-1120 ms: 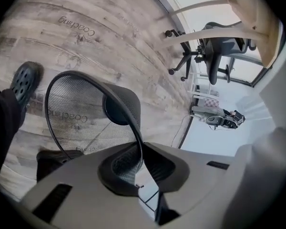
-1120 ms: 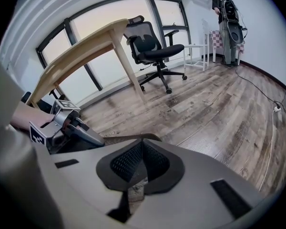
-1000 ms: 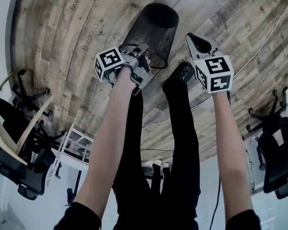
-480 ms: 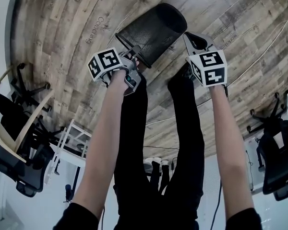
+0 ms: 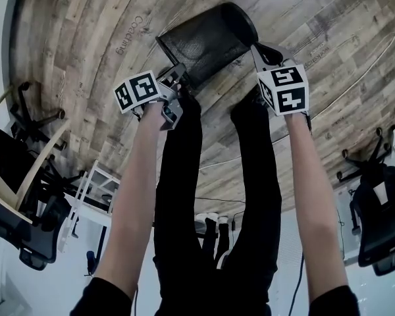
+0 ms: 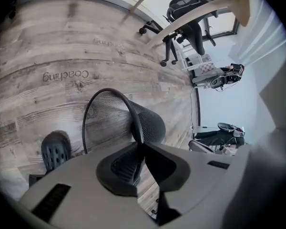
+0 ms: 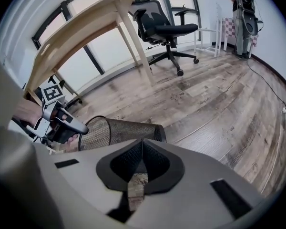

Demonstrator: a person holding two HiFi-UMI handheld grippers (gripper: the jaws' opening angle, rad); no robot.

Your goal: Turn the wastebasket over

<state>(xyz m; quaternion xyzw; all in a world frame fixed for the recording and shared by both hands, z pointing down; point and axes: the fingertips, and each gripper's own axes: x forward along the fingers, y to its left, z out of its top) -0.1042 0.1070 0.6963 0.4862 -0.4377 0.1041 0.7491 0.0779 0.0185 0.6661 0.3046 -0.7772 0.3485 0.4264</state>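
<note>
A black wire-mesh wastebasket (image 5: 207, 38) lies tipped on its side over the wooden floor, its open mouth turned to the left of the head view. My left gripper (image 5: 176, 72) is shut on the basket's rim (image 6: 133, 113), which runs straight into the closed jaws. The left gripper view looks through the mesh wastebasket (image 6: 150, 123) to the planks beyond. My right gripper (image 5: 258, 50) is shut with nothing between its jaws and sits beside the basket's closed base. From the right gripper view I see the wastebasket (image 7: 128, 128) lying sideways and the left gripper (image 7: 81, 128) at its rim.
A dark perforated shoe (image 6: 55, 149) stands on the floor just beside the basket's mouth. A wooden table (image 7: 81, 27) and an office chair (image 7: 162, 25) stand behind it. More chairs (image 5: 382, 216) sit at the edges, and a cable (image 5: 355, 64) runs over the planks.
The basket has tipped from leaning to lying on its side, its mouth swinging left. My left gripper moved left with the rim. My right gripper sank a little toward the base.
</note>
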